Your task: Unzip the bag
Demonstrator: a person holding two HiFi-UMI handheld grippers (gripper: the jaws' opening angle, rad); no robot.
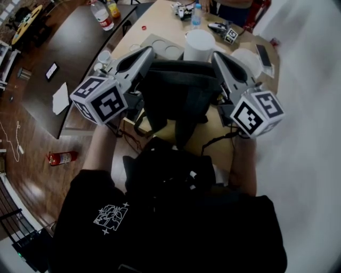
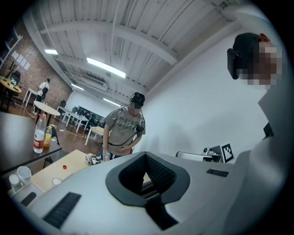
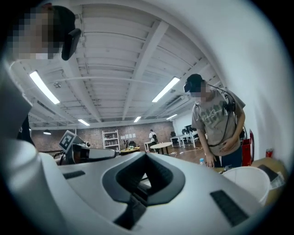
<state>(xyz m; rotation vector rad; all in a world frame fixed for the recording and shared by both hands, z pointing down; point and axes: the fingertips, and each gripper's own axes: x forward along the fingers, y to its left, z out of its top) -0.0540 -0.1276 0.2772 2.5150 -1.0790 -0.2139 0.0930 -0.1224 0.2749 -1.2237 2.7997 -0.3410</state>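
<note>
Head view showed the bag (image 1: pixel 181 90), dark and slumped, on the table (image 1: pixel 160 26) just ahead of the person, between the two raised tools; the left gripper (image 1: pixel 151 51) and the right gripper (image 1: pixel 215 55) flanked its upper corners, seemingly clear of the fabric, though that angle left it unsure. Left gripper view had the jaws pressed together on nothing, aimed over the table toward the ceiling and a bystander (image 2: pixel 123 128); right gripper view showed the same, jaws together and empty.

So the unzipping looked not yet begun; this read as the approach. The next move would call for tipping both tools down to the bag and parting the jaws, then pinning the fabric beside the zip with one and nipping the pull with the other; the pull could not be found among the dark folds, so it would need locating first.

Of containers: the bag's inside was hidden, and whether it was zipped could not be told; a white tub (image 1: pixel 199 45) stood just behind it, contents unseen; a clear bottle (image 1: pixel 101 15) and an orange bottle (image 1: pixel 112 8) stood far left on the dark table (image 1: pixel 74 48), each partly filled; a small bottle (image 1: pixel 196 15) stood beyond the tub; a cup (image 2: pixel 23 174) sat near the table's edge, its inside out of sight.
</note>
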